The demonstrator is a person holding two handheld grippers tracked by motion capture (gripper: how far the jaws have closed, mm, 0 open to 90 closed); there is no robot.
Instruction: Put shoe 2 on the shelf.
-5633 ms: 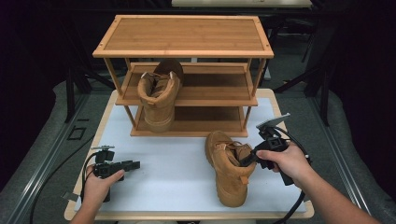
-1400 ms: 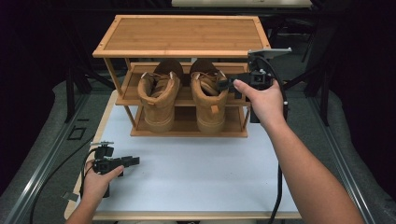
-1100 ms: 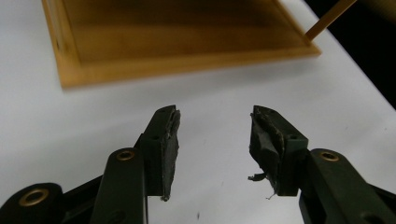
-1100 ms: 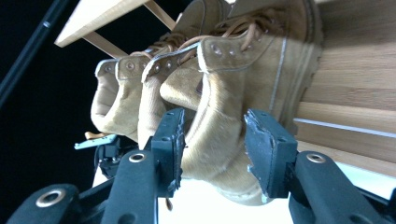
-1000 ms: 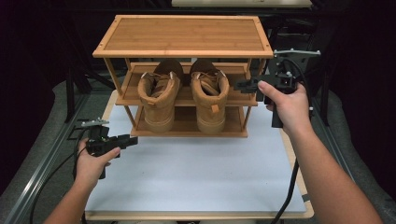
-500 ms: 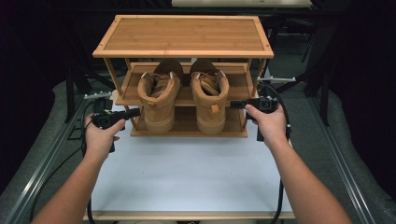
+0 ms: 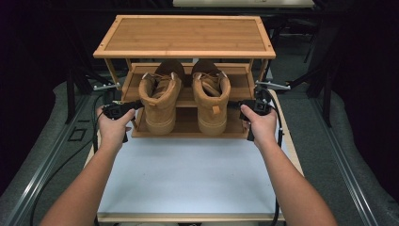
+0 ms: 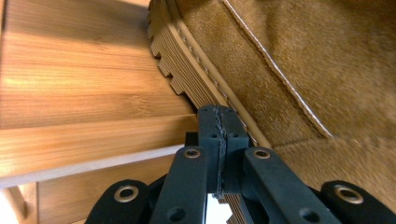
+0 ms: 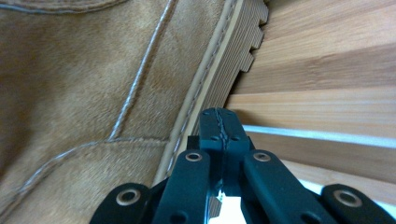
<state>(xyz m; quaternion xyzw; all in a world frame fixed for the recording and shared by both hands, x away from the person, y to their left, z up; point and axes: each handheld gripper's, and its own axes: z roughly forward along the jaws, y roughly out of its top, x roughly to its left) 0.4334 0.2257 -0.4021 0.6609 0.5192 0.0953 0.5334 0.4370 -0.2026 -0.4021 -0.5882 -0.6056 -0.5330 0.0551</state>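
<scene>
Both boots now stand side by side on the rack's (image 7: 184, 52) middle shelf, the left boot (image 7: 160, 100) beside the right boot (image 7: 211, 100). My left gripper (image 8: 218, 122) and right gripper (image 9: 219, 123) have just been closing, fingers pressed together on nothing, each tip at its boot's outer sole. I judge the shelving done, with only squaring the pair left.
</scene>
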